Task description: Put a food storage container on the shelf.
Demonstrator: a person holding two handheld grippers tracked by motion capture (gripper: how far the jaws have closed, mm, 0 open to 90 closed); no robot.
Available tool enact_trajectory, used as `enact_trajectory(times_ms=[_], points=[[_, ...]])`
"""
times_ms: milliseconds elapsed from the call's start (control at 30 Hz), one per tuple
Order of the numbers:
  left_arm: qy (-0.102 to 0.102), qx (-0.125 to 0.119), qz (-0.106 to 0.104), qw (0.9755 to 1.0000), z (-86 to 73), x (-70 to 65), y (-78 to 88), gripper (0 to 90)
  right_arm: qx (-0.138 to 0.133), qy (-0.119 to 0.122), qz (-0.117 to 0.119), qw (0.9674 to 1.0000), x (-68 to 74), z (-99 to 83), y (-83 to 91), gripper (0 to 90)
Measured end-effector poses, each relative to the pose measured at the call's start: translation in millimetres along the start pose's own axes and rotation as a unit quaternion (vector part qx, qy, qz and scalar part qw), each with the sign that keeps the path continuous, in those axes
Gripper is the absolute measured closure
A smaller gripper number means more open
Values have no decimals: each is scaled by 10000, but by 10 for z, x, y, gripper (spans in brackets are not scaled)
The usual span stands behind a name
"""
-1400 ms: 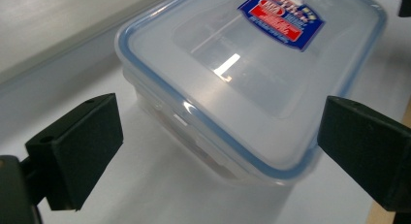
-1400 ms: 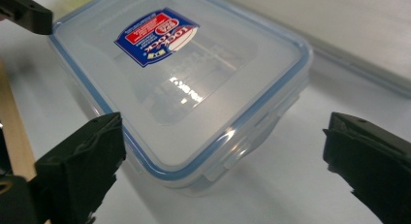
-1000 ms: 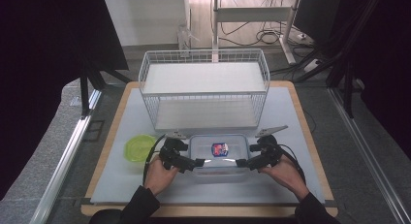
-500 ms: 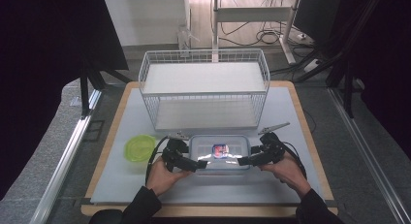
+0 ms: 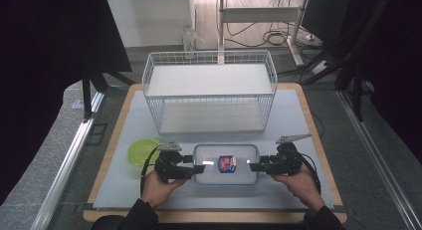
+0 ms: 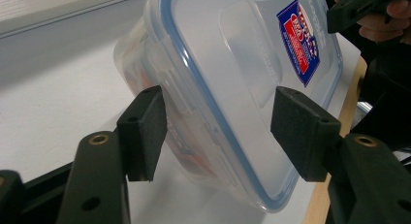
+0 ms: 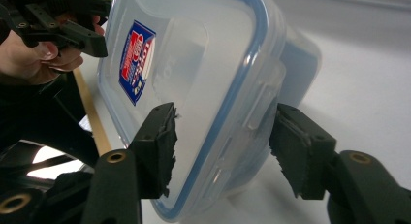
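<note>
- High view: a clear plastic container (image 5: pixel 226 164) with a blue-rimmed lid and a red and blue label lies on the white table (image 5: pixel 124 140), near its front edge. The left gripper (image 5: pixel 199 168) meets the container's left end and the right gripper (image 5: pixel 254 166) its right end. A white wire basket (image 5: pixel 209 90) stands behind the container, and a green lid (image 5: pixel 142 151) lies to its left.
- Left gripper view: the two black fingers (image 6: pixel 143 132) have just been closing. They straddle the container's end (image 6: pixel 232 98), one below the body, one over the lid. Whether they press on it yet cannot be told.
- Right gripper view: its fingers (image 7: pixel 157 146) have also just been closing and bracket the container's other end (image 7: pixel 203 88), the lid rim between them; firm contact cannot be told. The other gripper (image 7: pixel 63 20) shows at the far end.
</note>
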State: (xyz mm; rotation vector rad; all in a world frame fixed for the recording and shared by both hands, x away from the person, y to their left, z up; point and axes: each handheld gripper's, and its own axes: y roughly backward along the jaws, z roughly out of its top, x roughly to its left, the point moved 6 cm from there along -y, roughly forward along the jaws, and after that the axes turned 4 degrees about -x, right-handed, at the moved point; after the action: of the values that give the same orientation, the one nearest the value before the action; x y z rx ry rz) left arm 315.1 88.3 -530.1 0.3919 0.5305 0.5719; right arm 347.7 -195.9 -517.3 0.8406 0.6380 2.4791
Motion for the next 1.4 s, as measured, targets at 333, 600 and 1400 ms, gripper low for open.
enact_trajectory(times_ms=[333, 600, 1400], points=[[-4, -4, -85, 10000, -31, 22, -27, 344, -28, -42, -102, 9999, 42, -42, -11, 422], [444, 24, -399, 9982, -55, 80, 11, 406, -69, -170, -74, 9998, 36, -57, -10, 431], [709, -303, -161, 9969, 12, 46, 59, 517, -327, -282, -223, 9988, 78, -12, 49, 508]])
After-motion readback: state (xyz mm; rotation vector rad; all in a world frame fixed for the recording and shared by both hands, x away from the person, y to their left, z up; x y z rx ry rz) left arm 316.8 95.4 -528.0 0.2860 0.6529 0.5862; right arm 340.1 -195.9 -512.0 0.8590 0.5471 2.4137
